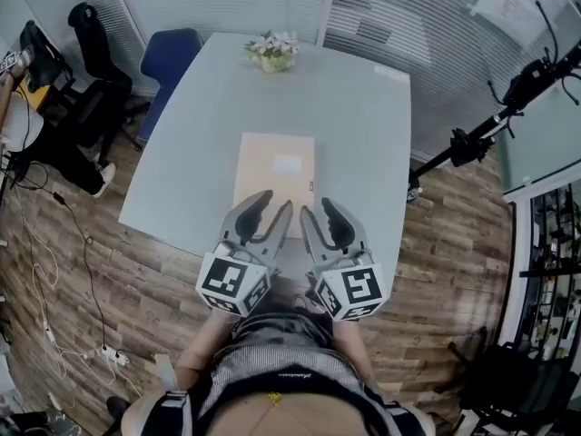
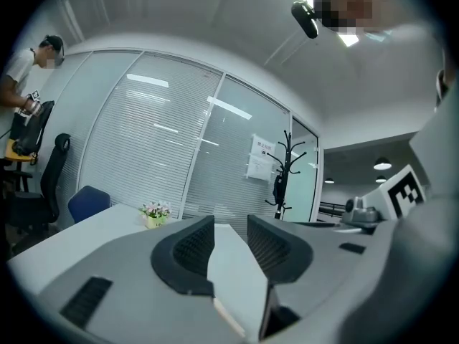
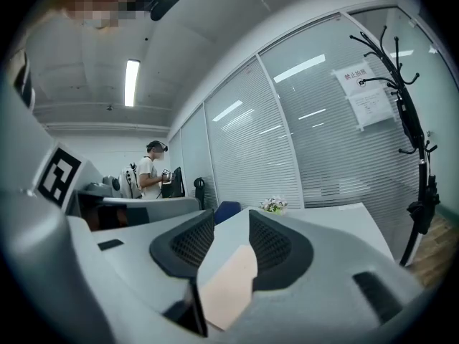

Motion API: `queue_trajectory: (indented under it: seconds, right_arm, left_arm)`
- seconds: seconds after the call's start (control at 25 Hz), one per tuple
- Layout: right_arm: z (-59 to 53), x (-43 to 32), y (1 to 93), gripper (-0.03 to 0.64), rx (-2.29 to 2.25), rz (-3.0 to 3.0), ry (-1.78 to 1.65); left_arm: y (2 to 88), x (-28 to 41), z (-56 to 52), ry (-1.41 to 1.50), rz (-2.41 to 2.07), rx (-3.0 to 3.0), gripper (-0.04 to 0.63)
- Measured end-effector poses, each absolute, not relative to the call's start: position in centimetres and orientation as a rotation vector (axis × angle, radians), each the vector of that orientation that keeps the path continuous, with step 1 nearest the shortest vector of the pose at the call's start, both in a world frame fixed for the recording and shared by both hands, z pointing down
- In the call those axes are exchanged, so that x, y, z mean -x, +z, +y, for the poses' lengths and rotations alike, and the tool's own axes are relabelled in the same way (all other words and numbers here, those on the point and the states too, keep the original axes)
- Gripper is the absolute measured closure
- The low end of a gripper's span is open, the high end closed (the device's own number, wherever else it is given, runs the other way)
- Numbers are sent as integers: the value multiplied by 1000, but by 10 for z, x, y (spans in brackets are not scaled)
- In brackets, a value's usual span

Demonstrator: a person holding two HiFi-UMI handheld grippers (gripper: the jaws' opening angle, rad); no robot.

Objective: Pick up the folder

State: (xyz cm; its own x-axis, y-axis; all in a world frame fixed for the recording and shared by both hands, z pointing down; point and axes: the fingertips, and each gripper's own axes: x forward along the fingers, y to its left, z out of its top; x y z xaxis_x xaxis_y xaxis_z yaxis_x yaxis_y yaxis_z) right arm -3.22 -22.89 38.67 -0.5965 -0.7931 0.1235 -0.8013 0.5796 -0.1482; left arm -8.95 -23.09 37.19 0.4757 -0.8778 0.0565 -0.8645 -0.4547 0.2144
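Observation:
A flat beige folder (image 1: pixel 275 175) with a white label lies on the pale grey table (image 1: pixel 363 134), its near end toward me. Both grippers hover side by side over the table's near edge, pointing along the folder. My left gripper (image 1: pixel 275 200) stands over the folder's near end, jaws apart, nothing between them. My right gripper (image 1: pixel 318 207) is just right of the folder's near right corner, also open and empty. In the right gripper view the folder (image 3: pixel 229 285) shows below and between the jaws of the right gripper (image 3: pixel 231 221). The left gripper (image 2: pixel 231 224) looks along the tabletop.
A small flower pot (image 1: pixel 274 51) stands at the table's far edge. A blue chair (image 1: pixel 172 57) and a black office chair (image 1: pixel 86 80) are at the far left. A black stand (image 1: pixel 490 125) leans in from the right. A person (image 3: pixel 152 170) stands beyond the table.

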Motion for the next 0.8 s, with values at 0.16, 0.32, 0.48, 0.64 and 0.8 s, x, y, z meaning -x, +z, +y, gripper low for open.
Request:
queue_trajectory:
  seconds: [0.16, 0.32, 0.48, 0.64, 0.8]
  right_arm:
    - [-248, 48, 392, 462, -1405, -2723, 289]
    - [-265, 56, 401, 461, -1420, -2687, 295]
    - [-280, 62, 418, 460, -1427, -2633, 305]
    - [-297, 61, 444, 448, -1439, -2554, 339]
    - [-317, 56, 484, 448, -1450, -2457, 400]
  left_arm:
    - [376, 105, -252, -88, -1475, -2509, 472]
    - [386, 114, -270, -73, -1452, -2502, 472]
    - [402, 128, -285, -48, -1434, -2472, 472]
    - [427, 143, -302, -22, -1414, -2408, 472]
    - [464, 161, -322, 49, -1433, -2338, 472]
